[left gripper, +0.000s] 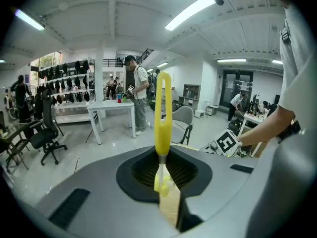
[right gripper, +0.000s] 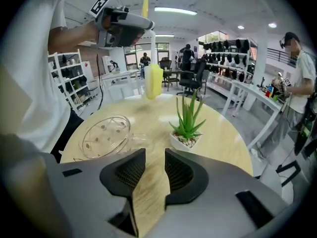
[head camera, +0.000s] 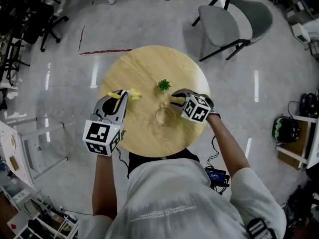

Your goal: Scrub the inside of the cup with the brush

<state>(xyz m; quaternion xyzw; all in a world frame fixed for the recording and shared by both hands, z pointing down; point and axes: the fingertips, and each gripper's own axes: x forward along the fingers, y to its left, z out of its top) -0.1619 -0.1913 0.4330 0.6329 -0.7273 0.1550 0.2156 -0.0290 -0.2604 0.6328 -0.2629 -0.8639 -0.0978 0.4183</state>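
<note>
A clear glass cup (head camera: 164, 116) stands on the round wooden table (head camera: 144, 63), near its front edge. My left gripper (head camera: 121, 94) is shut on a yellow brush (head camera: 133, 94), left of the cup and above the table. In the left gripper view the brush handle (left gripper: 163, 113) rises from the closed jaws of the left gripper (left gripper: 162, 157). My right gripper (head camera: 174, 99) is open and empty, just right of the cup. In the right gripper view the cup (right gripper: 105, 135) lies left of and beyond the right gripper (right gripper: 152, 155), and the brush's sponge head (right gripper: 152, 81) hangs above the table (right gripper: 223, 143).
A small potted plant (head camera: 163, 85) stands just behind the cup, close to the right gripper (right gripper: 187, 120). A grey chair (head camera: 234, 19) is beyond the table. Shelves (head camera: 299, 138) stand at the right. People stand farther back by a white table (left gripper: 111, 105).
</note>
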